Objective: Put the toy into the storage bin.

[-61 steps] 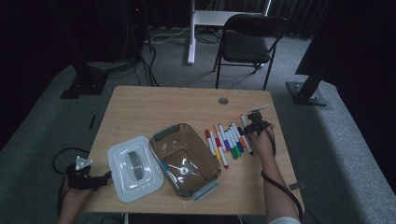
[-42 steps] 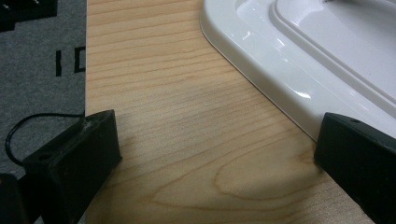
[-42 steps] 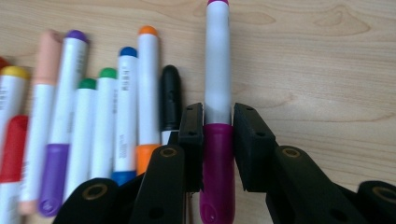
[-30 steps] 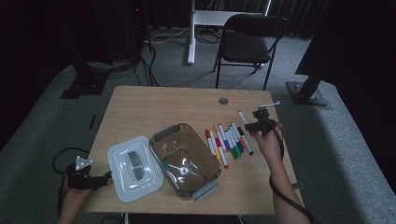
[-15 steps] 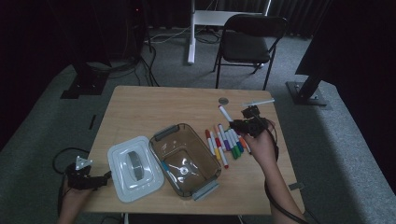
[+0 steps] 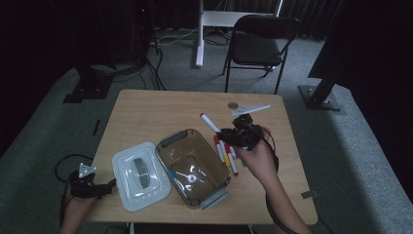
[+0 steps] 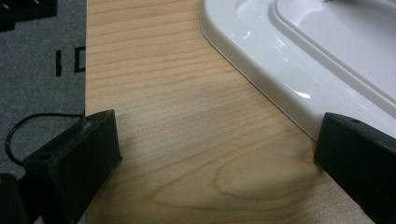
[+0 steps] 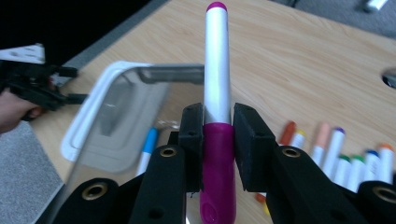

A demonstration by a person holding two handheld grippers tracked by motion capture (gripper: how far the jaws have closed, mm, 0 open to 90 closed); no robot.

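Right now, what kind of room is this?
Probably a recording studio or lab: black curtains at the back, grey carpet, a black folding chair and metal stand bases around one light wooden table.

marker point(image 8: 217, 116) | white barrel, magenta cap | clamped between jaws at the cap | raised above table, near tub point(image 6: 195, 165)

Black right gripper point(image 8: 218, 140) with brass-ringed screw holes, blocky pads, grey three-cornered top plate, trailing cable
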